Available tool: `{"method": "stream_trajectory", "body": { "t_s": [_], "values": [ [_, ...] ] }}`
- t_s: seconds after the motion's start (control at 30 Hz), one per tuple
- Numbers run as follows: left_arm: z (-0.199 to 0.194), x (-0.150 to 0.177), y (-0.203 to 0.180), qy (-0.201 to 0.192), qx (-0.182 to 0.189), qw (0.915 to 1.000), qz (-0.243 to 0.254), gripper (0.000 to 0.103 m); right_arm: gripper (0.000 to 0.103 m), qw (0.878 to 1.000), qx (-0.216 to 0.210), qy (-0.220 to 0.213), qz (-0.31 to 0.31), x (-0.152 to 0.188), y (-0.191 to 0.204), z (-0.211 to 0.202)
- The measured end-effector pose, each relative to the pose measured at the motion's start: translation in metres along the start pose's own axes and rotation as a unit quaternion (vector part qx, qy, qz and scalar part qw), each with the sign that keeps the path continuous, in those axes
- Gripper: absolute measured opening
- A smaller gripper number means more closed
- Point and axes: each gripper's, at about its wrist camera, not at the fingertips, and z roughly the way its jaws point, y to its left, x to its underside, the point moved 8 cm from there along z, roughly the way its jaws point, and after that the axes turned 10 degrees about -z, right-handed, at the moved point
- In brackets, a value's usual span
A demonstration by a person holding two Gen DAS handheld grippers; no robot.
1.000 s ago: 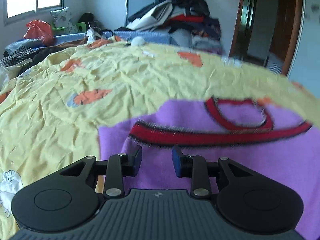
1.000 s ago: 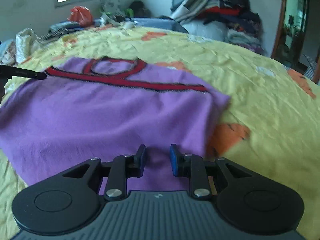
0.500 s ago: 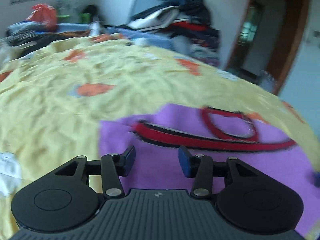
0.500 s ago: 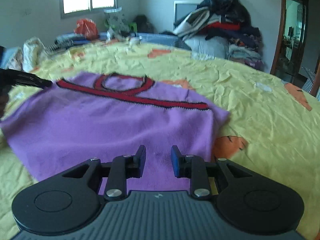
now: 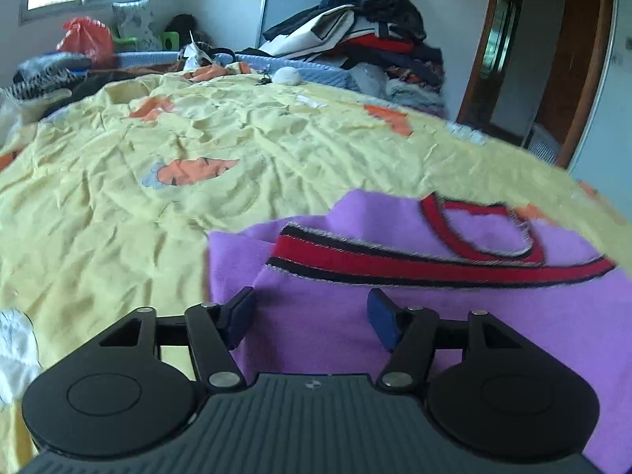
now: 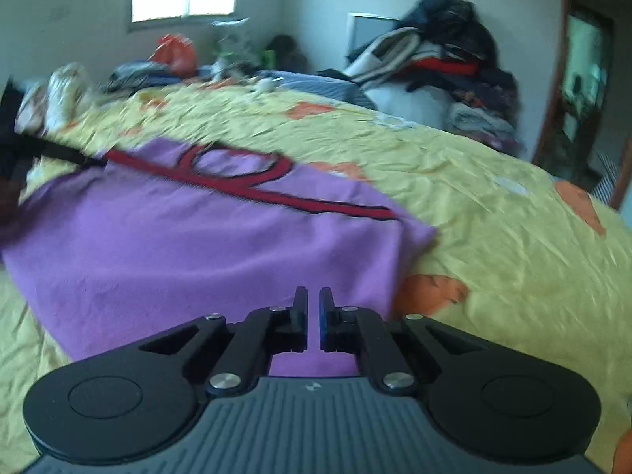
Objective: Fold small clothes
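The purple garment (image 5: pixel 454 316) lies flat on the yellow bedsheet (image 5: pixel 158 217), lower right of frame. Left gripper (image 5: pixel 310 318): jaws wide apart over it. Right gripper (image 6: pixel 312 318): jaws nearly closed, a narrow gap between them, at the garment's near edge; a grip on the fabric cannot be confirmed.

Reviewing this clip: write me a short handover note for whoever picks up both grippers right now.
Left gripper: open, over the purple garment near its red-trimmed shoulder, holding nothing.
Right gripper: nearly closed at the garment's near hem; whether it pinches cloth cannot be told.
The garment lies on the yellow bedsheet, side edges seemingly tucked.
Left: fold it and set it aside.
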Motion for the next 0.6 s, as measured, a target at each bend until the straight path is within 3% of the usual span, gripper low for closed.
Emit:
{"method": "stream_trajectory", "body": {
  "t_s": [0.1,0.2,0.23,0.3,0.37,0.43,0.6],
  "values": [
    [-0.012,0.002,-0.016,-0.003,0.033,0.9995,0.001,0.071,0.008,1.0,-0.012,0.008,-0.022,-0.002,0.016,0.015],
    [-0.011,0.007,-0.031,0.002,0.047,0.9988,0.016,0.076,0.024,0.999,-0.003,0.02,-0.034,-0.001,0.018,0.028],
    [-0.007,0.009,-0.033,0.003,0.041,0.9989,0.023,0.076,0.025,0.999,-0.004,0.016,-0.037,-0.001,0.019,0.027],
    [0.005,0.013,-0.029,0.012,0.027,0.9992,0.028,0.076,0.024,0.999,-0.009,0.016,-0.038,0.001,0.018,0.026],
    [0.013,0.017,-0.021,0.011,0.016,0.9995,0.026,0.077,0.01,0.999,-0.014,0.012,-0.036,0.003,0.017,0.025],
    [0.014,0.017,-0.019,0.001,0.014,0.9993,0.036,0.078,0.006,0.999,-0.008,0.007,-0.038,0.004,0.016,0.024],
    [0.014,0.016,-0.017,0.003,0.017,0.9992,0.035,0.08,0.005,0.999,0.025,-0.008,-0.03,0.0,0.0,0.014]
  ]
}}
